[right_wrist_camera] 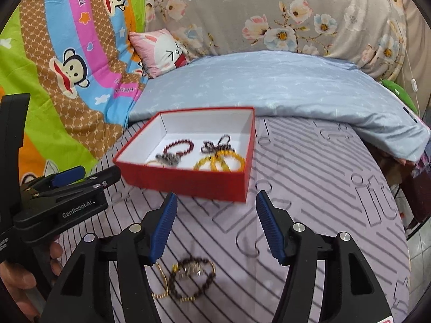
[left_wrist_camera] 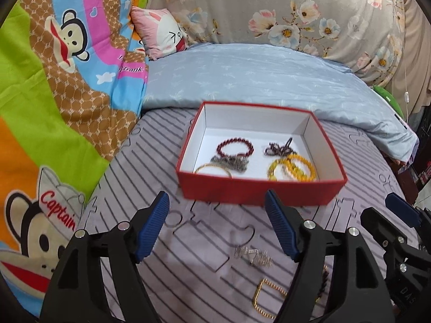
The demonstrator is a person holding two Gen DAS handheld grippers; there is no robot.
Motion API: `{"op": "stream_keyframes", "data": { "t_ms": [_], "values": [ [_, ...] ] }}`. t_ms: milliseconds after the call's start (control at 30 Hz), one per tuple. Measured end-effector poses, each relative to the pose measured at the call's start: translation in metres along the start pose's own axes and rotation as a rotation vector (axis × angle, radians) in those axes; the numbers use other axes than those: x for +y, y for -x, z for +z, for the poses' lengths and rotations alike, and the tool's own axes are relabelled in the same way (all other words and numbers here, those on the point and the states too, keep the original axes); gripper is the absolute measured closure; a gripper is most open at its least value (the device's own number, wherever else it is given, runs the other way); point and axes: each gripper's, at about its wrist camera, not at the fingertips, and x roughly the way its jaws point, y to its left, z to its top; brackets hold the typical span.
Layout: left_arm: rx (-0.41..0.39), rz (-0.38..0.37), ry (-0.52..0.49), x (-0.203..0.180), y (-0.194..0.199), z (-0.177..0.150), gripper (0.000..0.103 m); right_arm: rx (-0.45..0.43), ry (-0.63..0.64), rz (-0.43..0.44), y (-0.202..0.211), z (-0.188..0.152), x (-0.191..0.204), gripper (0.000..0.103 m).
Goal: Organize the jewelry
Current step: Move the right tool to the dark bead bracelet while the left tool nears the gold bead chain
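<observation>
We hold both tongs spread with nothing between the blue ribbed pads: our left gripper (left_wrist_camera: 216, 226) and our right gripper (right_wrist_camera: 215, 224) hover side by side over the grey striped bedsheet (right_wrist_camera: 323, 177), just near of the shallow red cardboard box with a white inside (left_wrist_camera: 258, 191). In the box lie a dark red bead bracelet (left_wrist_camera: 235, 146), a thin gold bangle (left_wrist_camera: 212, 168), a dark beaded bow-shaped piece (left_wrist_camera: 280, 148) and yellow bead bracelets (left_wrist_camera: 292, 168). On the sheet near our pads remain a small silvery sparkling piece (left_wrist_camera: 254, 257), a gold chain bracelet (left_wrist_camera: 269, 300) and a dark brown bead bracelet (right_wrist_camera: 194, 280).
</observation>
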Motion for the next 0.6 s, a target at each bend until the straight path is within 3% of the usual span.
{"op": "stream_keyframes", "data": {
  "t_ms": [333,600],
  "values": [
    [0.100,0.007,-0.008,0.001,-0.002,-0.058,0.032,0.115,-0.044,0.004,-0.006,-0.055,-0.006,0.045],
    [0.155,-0.013,-0.010,-0.004,-0.007,-0.087,0.032,0.174,-0.027,0.009,-0.016,-0.078,0.002,0.061]
  ]
}}
